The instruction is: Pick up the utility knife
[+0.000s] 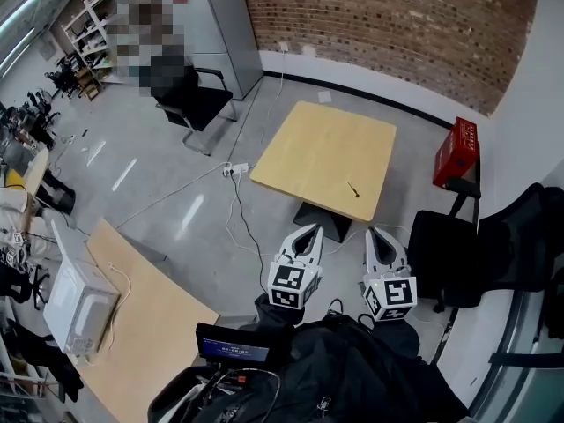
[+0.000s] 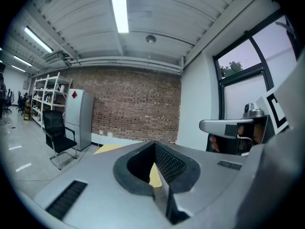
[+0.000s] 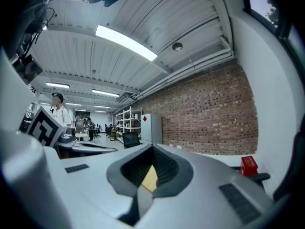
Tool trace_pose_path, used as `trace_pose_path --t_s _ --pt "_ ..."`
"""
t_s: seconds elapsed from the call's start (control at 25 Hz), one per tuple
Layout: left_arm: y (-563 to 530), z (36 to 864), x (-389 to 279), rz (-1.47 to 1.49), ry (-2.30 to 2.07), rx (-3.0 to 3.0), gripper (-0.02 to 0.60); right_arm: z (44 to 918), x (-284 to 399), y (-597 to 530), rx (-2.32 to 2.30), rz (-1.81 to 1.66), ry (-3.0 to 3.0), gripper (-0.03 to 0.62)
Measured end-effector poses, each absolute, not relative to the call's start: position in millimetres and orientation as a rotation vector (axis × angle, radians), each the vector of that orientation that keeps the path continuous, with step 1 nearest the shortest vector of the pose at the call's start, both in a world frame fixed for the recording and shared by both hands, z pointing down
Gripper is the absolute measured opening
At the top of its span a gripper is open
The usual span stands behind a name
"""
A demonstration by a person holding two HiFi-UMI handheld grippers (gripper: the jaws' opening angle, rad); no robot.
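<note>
Writing: none legible; the red crate (image 1: 456, 152) at 3 o'clock of the worktop (image 1: 317, 139) bears pale marks too small to read.
Labels: a red diamond sticker (image 2: 74, 95) on the grey cabinet (image 2: 80, 120); black-and-white square markers, no letters, on the 2 grippers' cubes.
Utility knife (image 1: 353, 189): a thin dark sliver, possibly pale at one end; it lies flat and alone at 5 o'clock on the worktop, near the front edge.
Left gripper (image 1: 307, 231): jaws closed together, holding nothing; the knife is at its 1 o'clock, well apart.
Right gripper (image 1: 379, 234): jaws closed together, holding nothing; the knife is at its 11 o'clock, well apart.
</note>
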State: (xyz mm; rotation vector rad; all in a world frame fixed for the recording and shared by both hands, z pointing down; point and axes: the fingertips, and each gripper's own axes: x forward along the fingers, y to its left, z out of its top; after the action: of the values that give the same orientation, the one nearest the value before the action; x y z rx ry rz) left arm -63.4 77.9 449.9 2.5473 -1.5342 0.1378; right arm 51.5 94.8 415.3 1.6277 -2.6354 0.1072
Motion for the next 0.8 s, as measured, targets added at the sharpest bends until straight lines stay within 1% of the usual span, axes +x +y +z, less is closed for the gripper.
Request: trace_pose_path --t_s 0.2,0.4,0.6,0.8 --pt "48 447 -36 0.136 -1.5 2.59 0.0 418 75 64 1.643 0.156 -2.63 0.005" --pt "18 449 -10 0.149 -1.489 2.597 0.0 416 86 40 1.593 0.047 -2.603 0.005" --pt "5 455 15 0.196 -1.449 2.634 0.0 430 104 23 1.585 0.143 -2.619 0.005" --pt "-12 463 24 0.23 -1.486 2.603 0.0 438 121 4 1.587 0.188 -2.626 0.005"
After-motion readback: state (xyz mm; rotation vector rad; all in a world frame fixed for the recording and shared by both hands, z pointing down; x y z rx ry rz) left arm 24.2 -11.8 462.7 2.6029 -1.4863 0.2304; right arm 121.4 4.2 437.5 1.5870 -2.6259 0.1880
